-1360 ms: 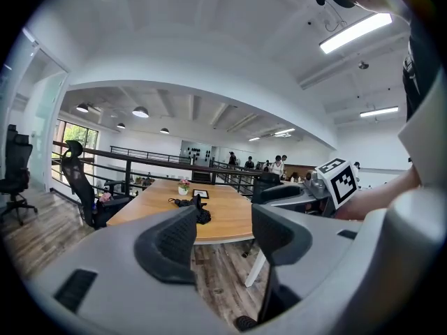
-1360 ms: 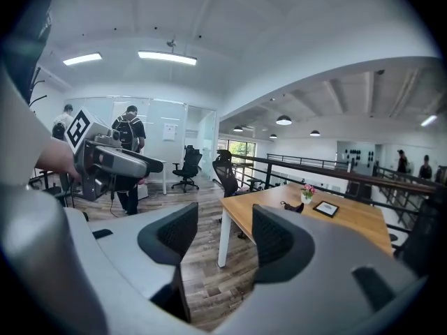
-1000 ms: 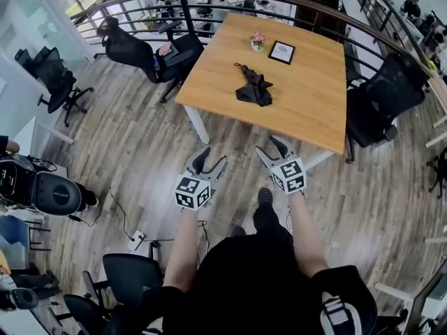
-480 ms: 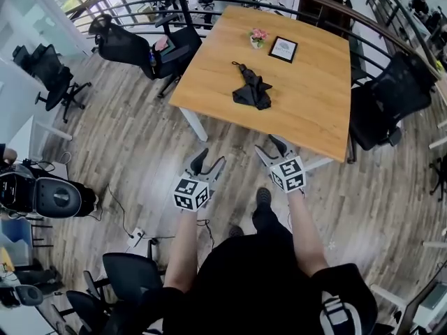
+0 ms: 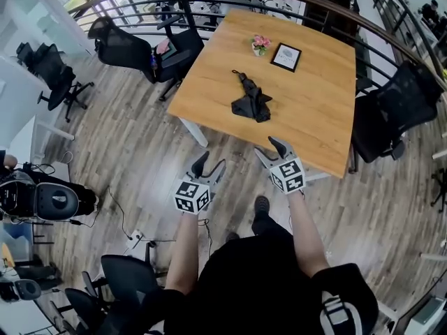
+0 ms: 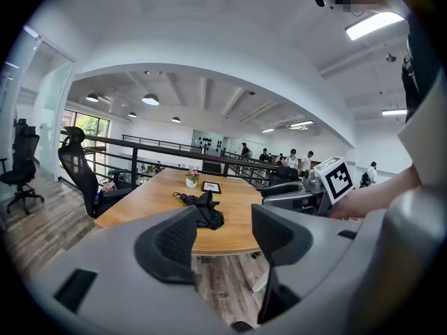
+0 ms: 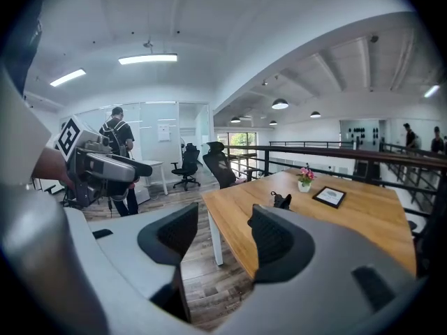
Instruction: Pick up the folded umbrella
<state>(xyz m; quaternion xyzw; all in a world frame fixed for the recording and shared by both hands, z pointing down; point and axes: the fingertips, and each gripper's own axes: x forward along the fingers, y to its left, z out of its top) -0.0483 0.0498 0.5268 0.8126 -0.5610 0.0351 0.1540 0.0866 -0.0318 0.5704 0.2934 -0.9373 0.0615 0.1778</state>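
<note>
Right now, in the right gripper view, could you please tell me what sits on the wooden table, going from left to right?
folded umbrella → pot of pink flowers → framed picture

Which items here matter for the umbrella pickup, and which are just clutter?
For the job:
- folded umbrella, lying on the table
- left gripper and right gripper, both open and empty, not yet at the umbrella

Lying about:
- flower pot
- framed picture
- office chairs
</note>
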